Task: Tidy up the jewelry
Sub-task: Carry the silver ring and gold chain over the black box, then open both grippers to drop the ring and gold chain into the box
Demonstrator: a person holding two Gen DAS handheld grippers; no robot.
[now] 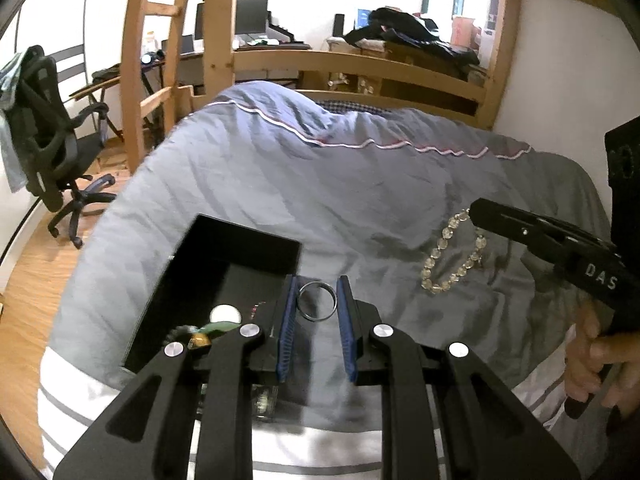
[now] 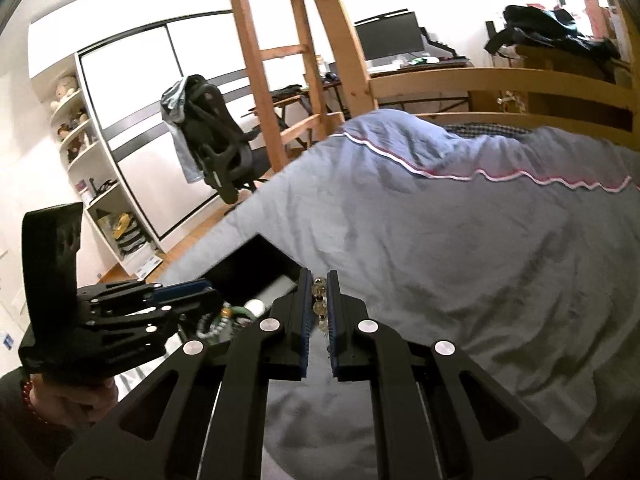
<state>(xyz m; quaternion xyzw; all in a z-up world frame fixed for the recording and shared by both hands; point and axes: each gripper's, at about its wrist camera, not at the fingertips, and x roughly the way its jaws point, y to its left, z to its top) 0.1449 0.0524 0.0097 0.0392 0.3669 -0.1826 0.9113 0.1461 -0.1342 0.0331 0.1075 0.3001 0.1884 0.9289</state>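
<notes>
Bed (image 1: 360, 184) under a rumpled grey-blue duvet, white piping wavy across the far end, white striped sheet at the near edge. Wooden bunk frame (image 1: 352, 64) and ladder (image 2: 272, 80) around it. Beyond: black office chair (image 1: 52, 140) with a garment draped on its back, desk with monitors (image 1: 250, 14), dark clothing heaped on a far surface, white shelving (image 2: 92, 184) beside sliding doors.

Black jewelry box (image 1: 224, 264) open on the duvet, near left; pale round piece, green piece and beaded items inside.

Left tongs (image 1: 317, 300): narrowly parted, blue pads pressed on either side of a silver ring (image 1: 317, 301), held above the duvet just right of the box.

Right tongs (image 2: 319, 300): closed tight on a clear-bead bracelet (image 1: 452, 256), clamped at its top, the loop hanging free over the duvet, well right of the box. A hand (image 1: 600, 364) on the handle.
</notes>
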